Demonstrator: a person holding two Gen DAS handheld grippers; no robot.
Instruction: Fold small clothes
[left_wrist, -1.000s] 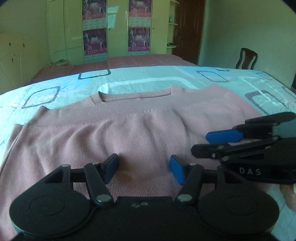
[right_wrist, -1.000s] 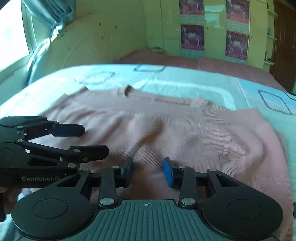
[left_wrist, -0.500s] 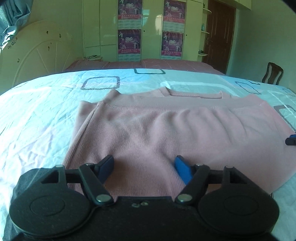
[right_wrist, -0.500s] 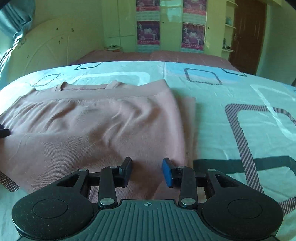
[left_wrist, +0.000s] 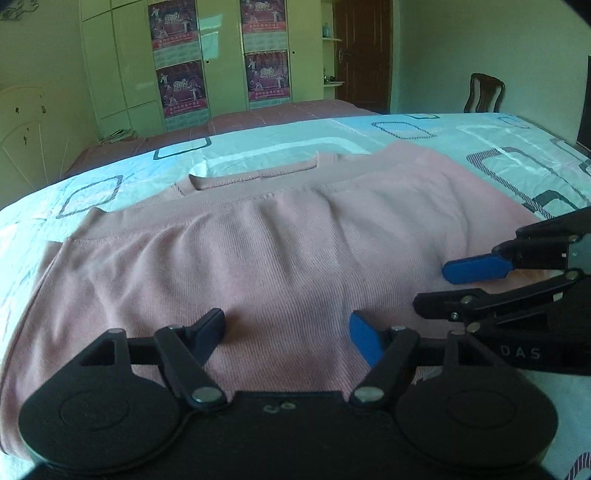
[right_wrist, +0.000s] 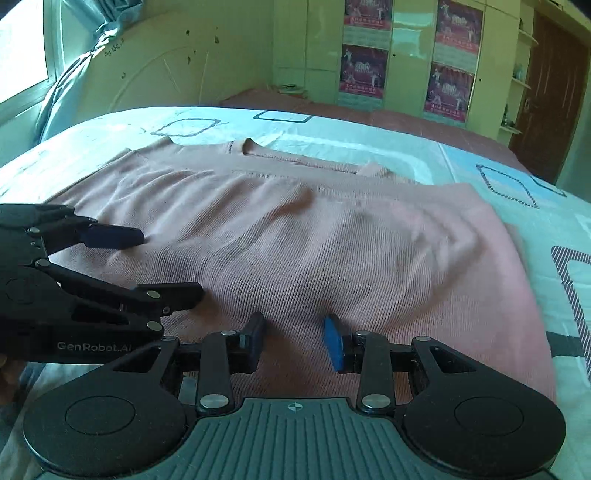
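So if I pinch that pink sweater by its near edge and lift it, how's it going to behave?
The pink sweater will probably droop and sag: it is a soft ribbed knit, already rippled. The doubled layers may slide apart, since the fold lies loose on the bedsheet. It will likely bunch rather than slide if pushed.

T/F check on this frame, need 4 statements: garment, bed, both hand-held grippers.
1. The pink sweater lies spread on the patterned bedsheet. True.
2. The left hand-held gripper is clamped on a sock. False: its jaws are opening over the sweater, gripping nothing.
3. The right hand-held gripper sits over the sweater's near edge, jaws apart. True.
4. The sweater's neckline faces the cameras. False: it lies at the far side.
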